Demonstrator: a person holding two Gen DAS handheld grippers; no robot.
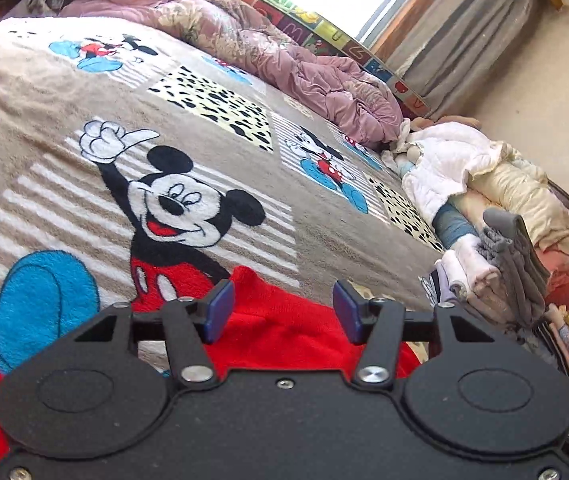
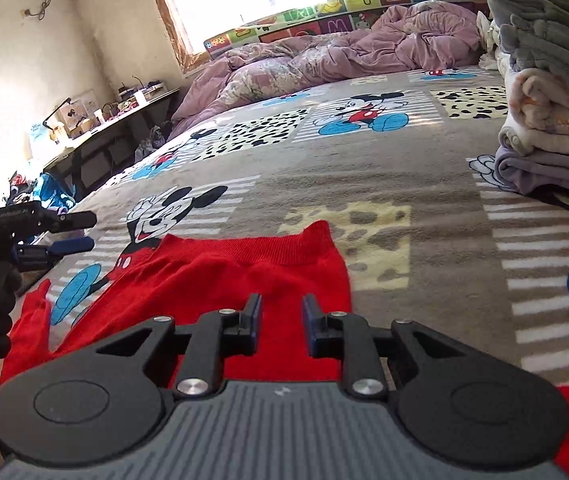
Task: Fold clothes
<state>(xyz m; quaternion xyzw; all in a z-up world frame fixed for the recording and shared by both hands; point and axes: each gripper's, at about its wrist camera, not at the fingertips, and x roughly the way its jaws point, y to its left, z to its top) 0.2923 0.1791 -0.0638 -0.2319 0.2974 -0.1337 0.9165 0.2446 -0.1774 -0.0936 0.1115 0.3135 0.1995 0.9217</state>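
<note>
**A:** Left wrist view first: how much of the red sweater (image 1: 284, 332) could you see?

**B:** Not much. The left gripper (image 1: 282, 310) body hid most of it; only a strip showed between the fingers, plus a scrap at the left edge. Jaws stood fairly wide, nothing pinched, I think. The stack of folded clothes (image 1: 496, 268) was cut off at the right.

**A:** Right wrist view?

**B:** Better. The sweater lay flat on the cartoon mouse blanket (image 2: 364, 184), ribbed edge farthest away, a sleeve trailing left. The right gripper (image 2: 282, 320) hung over it, jaws narrow but apart, gripping nothing. The lower half stayed hidden.
</note>
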